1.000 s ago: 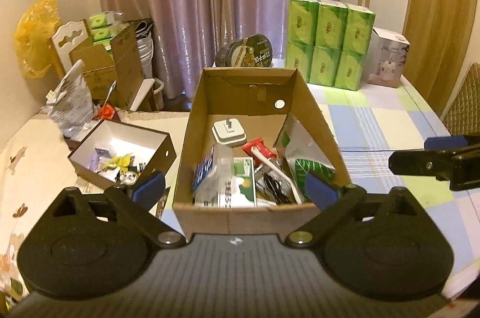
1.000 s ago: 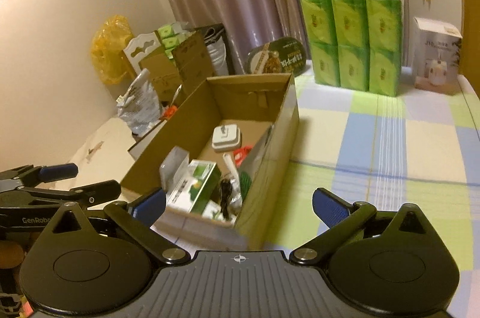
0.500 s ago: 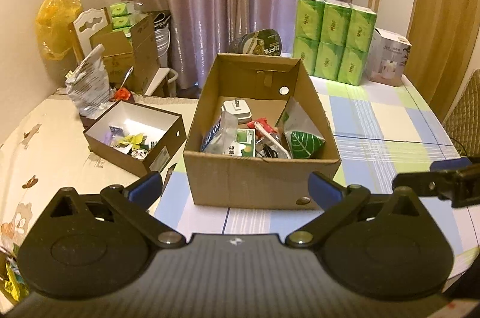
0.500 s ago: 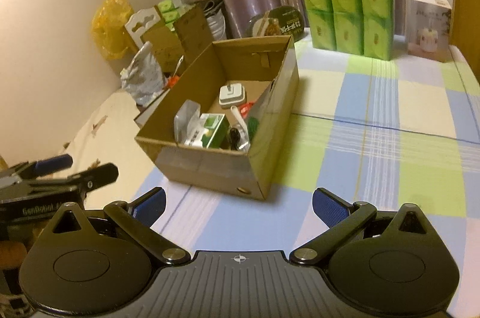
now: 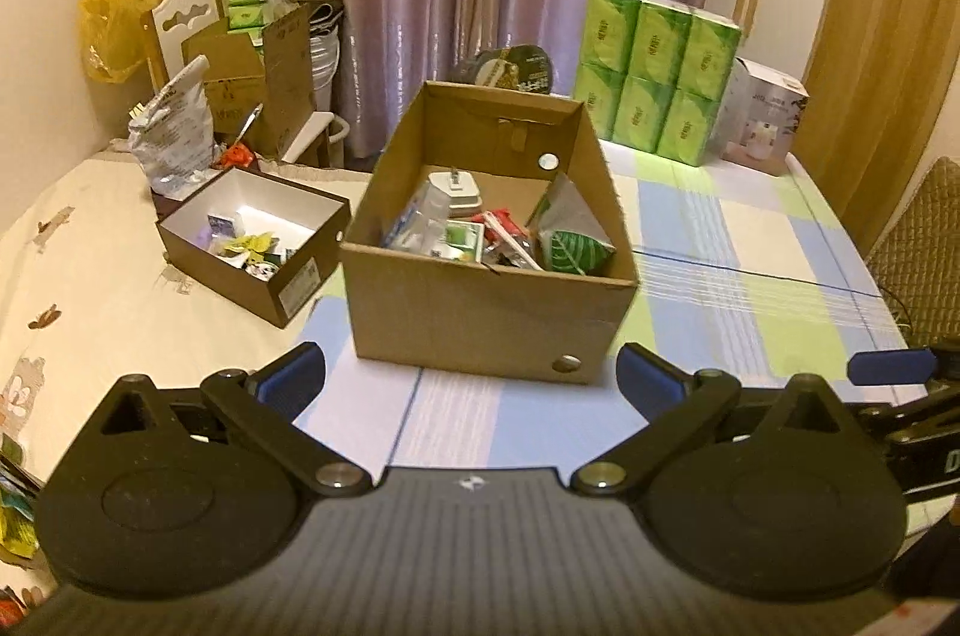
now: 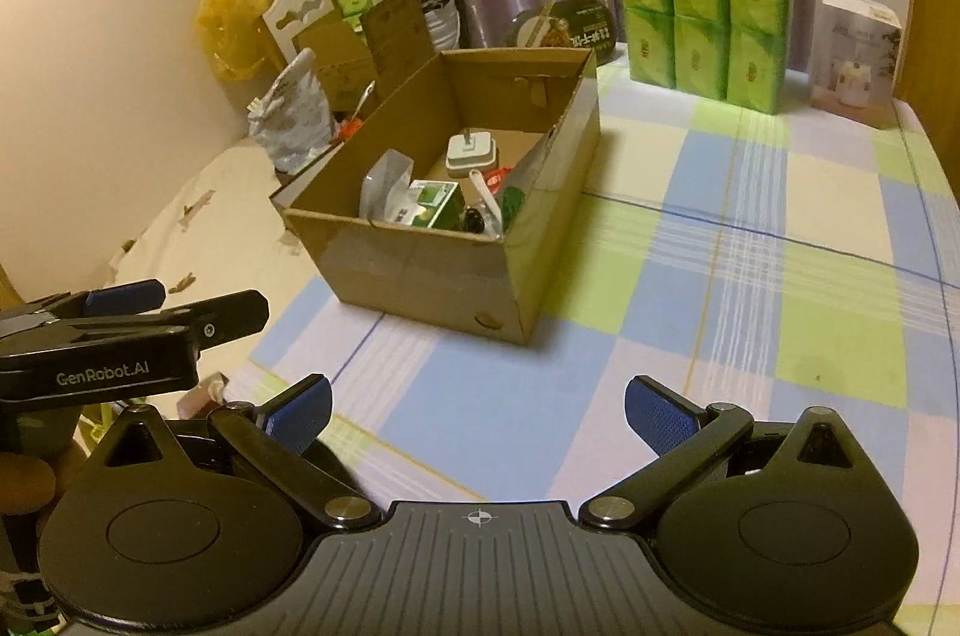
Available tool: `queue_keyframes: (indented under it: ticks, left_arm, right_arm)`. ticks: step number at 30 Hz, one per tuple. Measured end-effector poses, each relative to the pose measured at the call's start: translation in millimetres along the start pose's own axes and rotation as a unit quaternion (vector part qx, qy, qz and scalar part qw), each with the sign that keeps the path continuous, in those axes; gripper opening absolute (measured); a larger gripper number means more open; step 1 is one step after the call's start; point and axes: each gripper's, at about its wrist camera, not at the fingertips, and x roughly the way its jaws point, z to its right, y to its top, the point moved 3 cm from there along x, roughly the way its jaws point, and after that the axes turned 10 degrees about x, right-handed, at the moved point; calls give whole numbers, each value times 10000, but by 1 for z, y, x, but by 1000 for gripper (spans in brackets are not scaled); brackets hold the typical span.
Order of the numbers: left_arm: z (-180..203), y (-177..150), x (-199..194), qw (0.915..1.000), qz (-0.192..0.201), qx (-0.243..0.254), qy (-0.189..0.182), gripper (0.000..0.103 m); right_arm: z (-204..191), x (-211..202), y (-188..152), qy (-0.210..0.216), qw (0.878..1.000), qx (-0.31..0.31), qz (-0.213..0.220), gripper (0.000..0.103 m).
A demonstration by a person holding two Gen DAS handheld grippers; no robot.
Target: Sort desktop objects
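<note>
From the left wrist view, the left hand-held gripper [image 5: 470,377] sits at the bottom of the frame with its blue-padded fingers spread wide and nothing between them. Just above, in the middle of the frame, an open cardboard box [image 5: 489,312] stands on the bench [image 5: 750,288], which is covered in a blue, green and white checked cloth. Inside the box lie a white charger [image 5: 455,189], a green-and-white carton [image 5: 459,240] and a green leaf-print pouch [image 5: 573,249], crowded together with smaller bits I can't make out. To its left, touching or nearly touching its corner, a smaller brown box [image 5: 258,240] with a white inside holds little packets. At the upper right stands a stack of green tissue packs [image 5: 654,57], with a white product box [image 5: 765,123] beside it. From the right wrist view, the right hand-held gripper [image 6: 477,411] fills the bottom of the frame, likewise wide open and empty. The cardboard box [image 6: 444,270] sits upper left of centre, well apart from the fingers. The other gripper pokes in at the left edge, its jaws seen side-on. The tissue packs [image 6: 702,9] stand at the top right.
</note>
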Motion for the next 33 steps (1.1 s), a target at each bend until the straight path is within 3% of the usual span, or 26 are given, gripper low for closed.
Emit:
queue_keyframes:
  ticks: [33]
  left_arm:
    - [10, -12, -1, 9997, -193, -46, 123, 102]
  right_arm:
    - [6, 3, -10, -60, 9999, 126, -61, 101]
